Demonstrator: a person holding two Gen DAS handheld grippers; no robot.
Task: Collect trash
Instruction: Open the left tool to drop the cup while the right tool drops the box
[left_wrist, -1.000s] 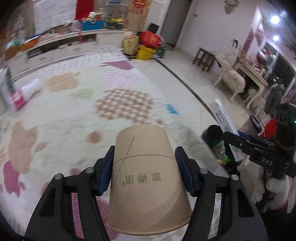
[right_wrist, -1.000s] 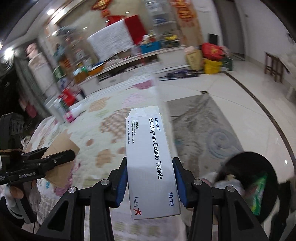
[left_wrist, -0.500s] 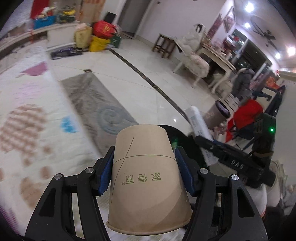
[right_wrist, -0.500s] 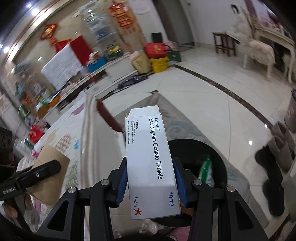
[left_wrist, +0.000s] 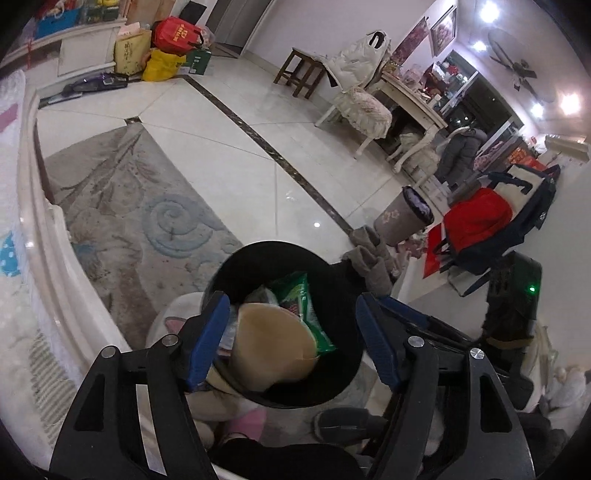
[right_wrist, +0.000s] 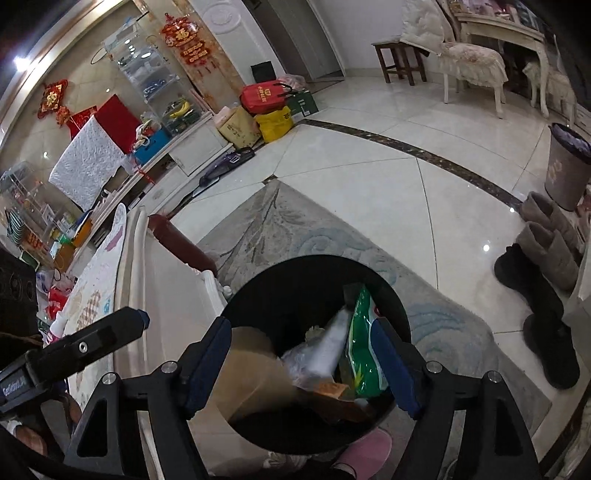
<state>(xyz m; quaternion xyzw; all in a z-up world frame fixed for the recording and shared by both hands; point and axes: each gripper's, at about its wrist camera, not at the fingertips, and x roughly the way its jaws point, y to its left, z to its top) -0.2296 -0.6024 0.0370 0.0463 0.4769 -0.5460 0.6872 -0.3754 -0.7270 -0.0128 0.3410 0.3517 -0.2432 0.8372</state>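
A black round trash bin (left_wrist: 343, 288) stands on the floor right below both grippers; it also shows in the right wrist view (right_wrist: 391, 295). My left gripper (left_wrist: 290, 338) is open above it, and the brown paper cup (left_wrist: 273, 350) is blurred between its fingers, loose over the bin. My right gripper (right_wrist: 301, 365) is open and empty above the bin. The cup (right_wrist: 251, 384) shows blurred at the bin's left side. Inside lie a green packet (right_wrist: 360, 347) and clear plastic wrap (right_wrist: 317, 354). The white tablet box is not visible.
A white bed frame edge (left_wrist: 48, 236) runs along the left. A grey patterned rug (left_wrist: 147, 214) lies under the bin. Boots (right_wrist: 546, 295) and a grey lined bin (right_wrist: 567, 173) stand to the right. Bags, a stool and a chair are farther back on the tiled floor.
Both grippers swung from over the bed to above the black bin and opened. The cup left the left gripper's hold and the tablet box left the right gripper.
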